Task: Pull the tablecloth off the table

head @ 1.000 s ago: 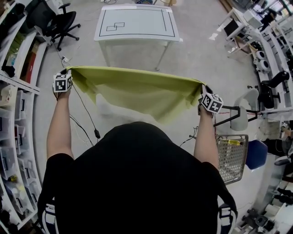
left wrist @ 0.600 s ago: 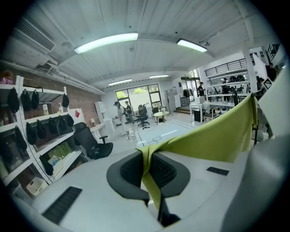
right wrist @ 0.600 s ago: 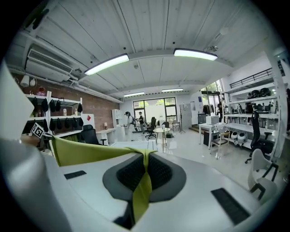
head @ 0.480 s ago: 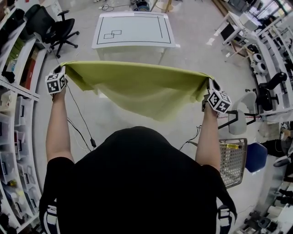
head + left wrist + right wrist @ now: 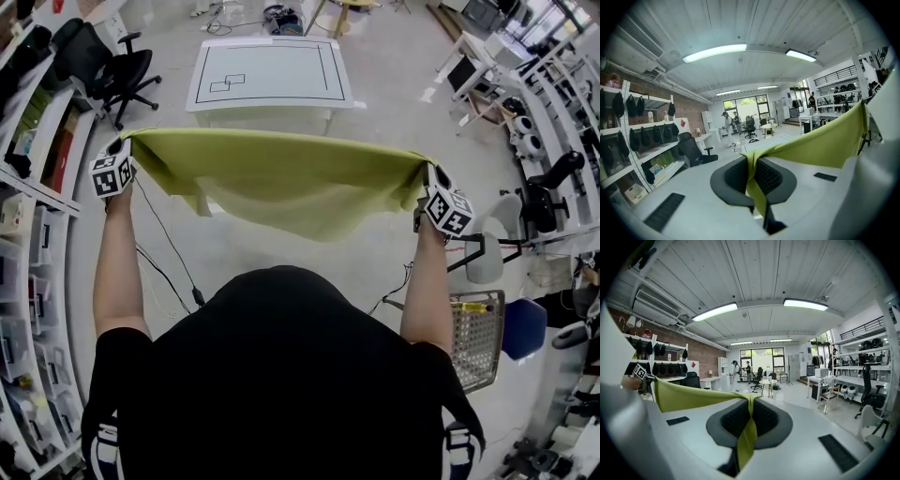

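Head view only: the yellow-green fabric tablecloth (image 5: 281, 178) hangs stretched in the air between both grippers, clear of the white rectangular table (image 5: 272, 70) beyond it.
Gripper views only: the cloth corners are pinched between dark ribbed pads (image 5: 736, 176).
Left gripper (image 5: 754, 171): clamped on one corner.
Right gripper (image 5: 749, 420): clamped on the opposite corner.
Surroundings: black office chair (image 5: 122, 61); wire basket (image 5: 473, 337).

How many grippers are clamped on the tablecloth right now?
2. The left gripper pinches the tablecloth's left corner, the right gripper its right corner; the cloth hangs between them.

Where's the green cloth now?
Head view: the green cloth hangs stretched between the left gripper and right gripper, this side of the white table.
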The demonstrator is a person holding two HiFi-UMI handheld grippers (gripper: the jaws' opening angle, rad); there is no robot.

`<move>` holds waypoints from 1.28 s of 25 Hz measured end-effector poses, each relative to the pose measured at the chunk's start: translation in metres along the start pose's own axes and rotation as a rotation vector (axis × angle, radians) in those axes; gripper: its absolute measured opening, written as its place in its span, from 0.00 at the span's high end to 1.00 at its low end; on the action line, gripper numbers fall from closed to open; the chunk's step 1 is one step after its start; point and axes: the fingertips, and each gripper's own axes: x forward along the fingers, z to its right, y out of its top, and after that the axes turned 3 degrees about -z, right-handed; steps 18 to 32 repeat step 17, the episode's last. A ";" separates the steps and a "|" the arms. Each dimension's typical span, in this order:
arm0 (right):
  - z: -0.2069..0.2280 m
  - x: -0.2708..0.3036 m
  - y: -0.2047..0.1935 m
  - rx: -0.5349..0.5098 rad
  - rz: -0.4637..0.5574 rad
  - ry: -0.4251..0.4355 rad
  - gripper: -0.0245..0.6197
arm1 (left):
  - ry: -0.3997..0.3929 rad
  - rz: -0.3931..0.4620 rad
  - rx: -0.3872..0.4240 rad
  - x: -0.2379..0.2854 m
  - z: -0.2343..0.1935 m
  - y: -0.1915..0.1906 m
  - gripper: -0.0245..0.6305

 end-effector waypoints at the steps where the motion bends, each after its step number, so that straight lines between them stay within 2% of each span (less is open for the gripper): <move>1: 0.001 0.000 0.000 -0.001 0.001 0.000 0.93 | 0.000 -0.002 0.000 0.000 0.001 -0.001 0.92; 32: 0.009 0.004 0.007 -0.002 0.001 -0.005 0.93 | -0.008 -0.017 0.001 0.002 0.011 0.000 0.93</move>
